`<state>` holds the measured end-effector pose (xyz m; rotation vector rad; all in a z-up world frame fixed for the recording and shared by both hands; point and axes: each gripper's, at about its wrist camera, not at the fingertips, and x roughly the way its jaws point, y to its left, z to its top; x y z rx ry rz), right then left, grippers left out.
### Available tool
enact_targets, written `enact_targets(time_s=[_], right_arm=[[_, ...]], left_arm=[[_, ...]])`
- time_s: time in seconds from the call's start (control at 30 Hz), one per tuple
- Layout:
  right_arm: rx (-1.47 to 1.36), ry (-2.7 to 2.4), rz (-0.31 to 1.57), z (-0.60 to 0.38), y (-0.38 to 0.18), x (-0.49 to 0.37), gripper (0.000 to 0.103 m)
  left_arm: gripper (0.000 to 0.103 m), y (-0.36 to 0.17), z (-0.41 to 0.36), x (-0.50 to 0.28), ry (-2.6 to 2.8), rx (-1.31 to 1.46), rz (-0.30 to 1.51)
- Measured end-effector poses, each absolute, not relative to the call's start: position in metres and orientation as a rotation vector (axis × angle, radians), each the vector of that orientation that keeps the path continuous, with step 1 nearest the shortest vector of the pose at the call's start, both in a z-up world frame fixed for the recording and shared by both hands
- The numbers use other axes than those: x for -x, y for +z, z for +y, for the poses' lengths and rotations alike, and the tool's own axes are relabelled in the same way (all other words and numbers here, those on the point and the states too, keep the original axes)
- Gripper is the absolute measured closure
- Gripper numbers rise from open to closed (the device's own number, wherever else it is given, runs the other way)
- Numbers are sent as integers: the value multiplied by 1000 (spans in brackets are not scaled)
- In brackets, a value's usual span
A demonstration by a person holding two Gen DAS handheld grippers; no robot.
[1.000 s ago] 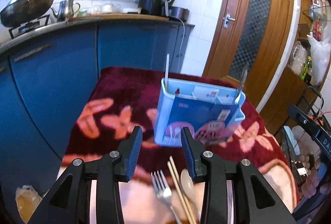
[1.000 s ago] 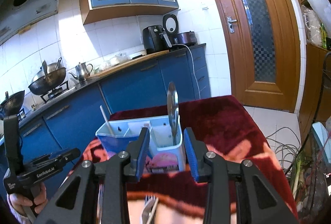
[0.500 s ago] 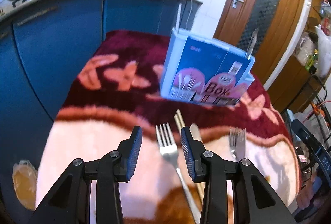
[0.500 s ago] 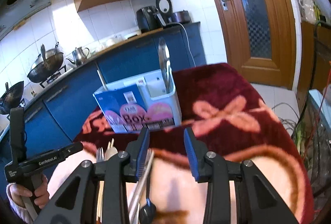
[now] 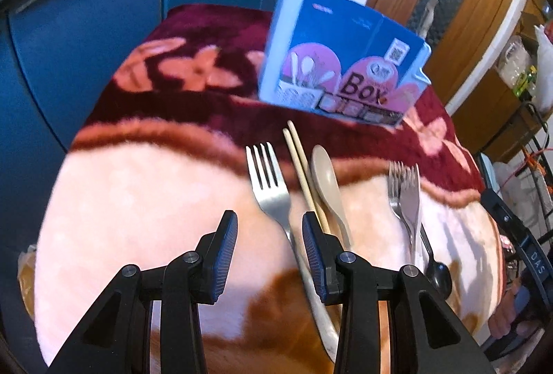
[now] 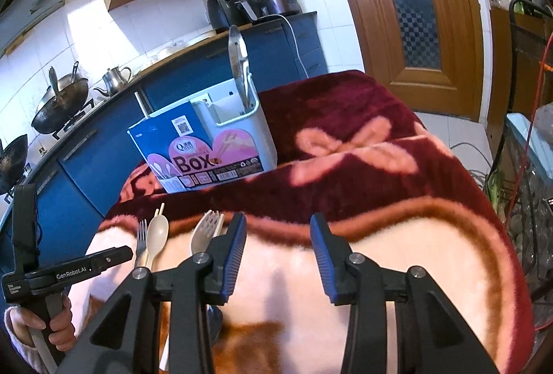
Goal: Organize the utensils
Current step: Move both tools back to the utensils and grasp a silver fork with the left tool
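Your left gripper (image 5: 269, 236) hangs with jaws apart over the fork (image 5: 268, 180); your right gripper (image 6: 278, 253), just widening, holds nothing. The "Box" holder (image 6: 207, 146) stands beyond the utensils.

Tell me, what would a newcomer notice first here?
Probably the blue utensil box standing on the dark red blanket, cutlery handles poking out of its top. In front of it lies a row of loose utensils: a fork, chopsticks, a beige spoon, with the left gripper open over the fork.
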<state>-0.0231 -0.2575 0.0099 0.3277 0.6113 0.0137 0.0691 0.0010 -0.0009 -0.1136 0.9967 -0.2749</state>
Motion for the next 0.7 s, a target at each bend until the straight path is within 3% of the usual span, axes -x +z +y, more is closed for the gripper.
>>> enact_targets(time_s=[0.07, 0.17, 0.53, 0.63, 0.7], right_arm=[[-334, 15, 617, -259, 7, 24, 61], [-342, 17, 622, -262, 4, 24, 60], [-367, 22, 632, -269, -3, 26, 58], [-370, 25, 634, -269, -4, 27, 58], [-368, 26, 634, -268, -4, 27, 58]], left_arm=[[64, -4, -3, -69, -289, 109, 1023], [76, -7, -7, -67, -294, 98, 1044], [77, -8, -23, -86, -320, 31, 1162], [90, -9, -23, -89, -309, 17, 1163], [92, -9, -20, -89, -313, 41, 1159]])
